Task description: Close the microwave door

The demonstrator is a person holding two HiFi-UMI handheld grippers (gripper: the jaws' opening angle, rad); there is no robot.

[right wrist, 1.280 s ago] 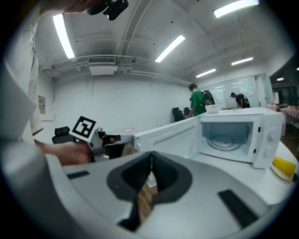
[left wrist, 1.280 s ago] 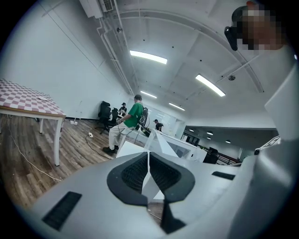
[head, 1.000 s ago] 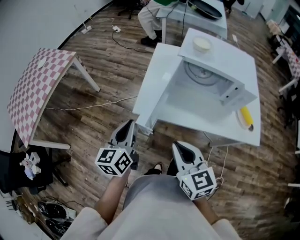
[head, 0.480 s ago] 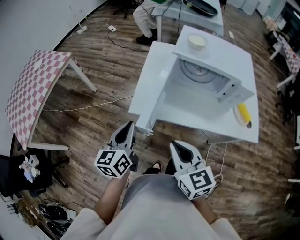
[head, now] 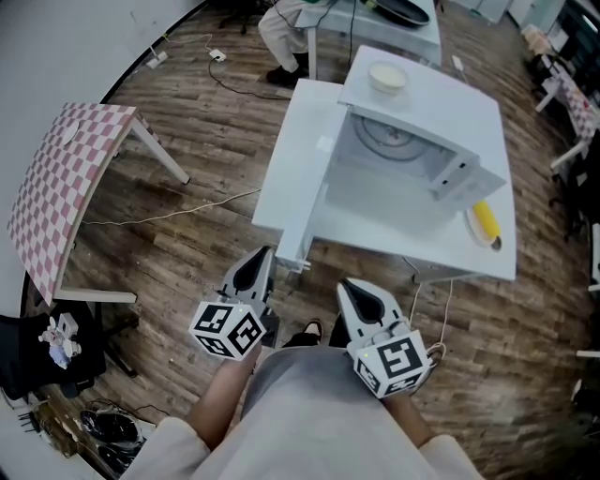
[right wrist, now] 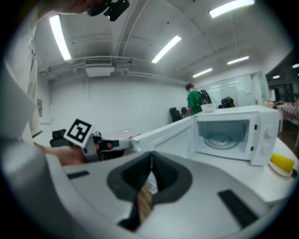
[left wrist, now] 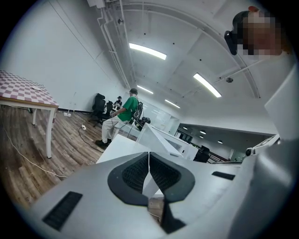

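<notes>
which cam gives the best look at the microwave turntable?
Right gripper view: it looks straight into the open microwave, with the turntable plain on the cavity floor. Head view catches only part of it from above, under the top panel. Left gripper view doesn't show it.

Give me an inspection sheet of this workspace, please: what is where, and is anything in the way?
Surface: white table, bare in front of the microwave.
Job's things: microwave on the table, door swung wide open to the left, turntable bare.
Clutter: bowl on the microwave's top; yellow item on a small plate beside the microwave.
Grippers: left hand-held gripper and right hand-held gripper both shut, empty, short of the table.
Cables: white cable across the wooden floor; second cable hanging at the table's front edge.
Surroundings: checkered table, seated person behind the white table.
</notes>
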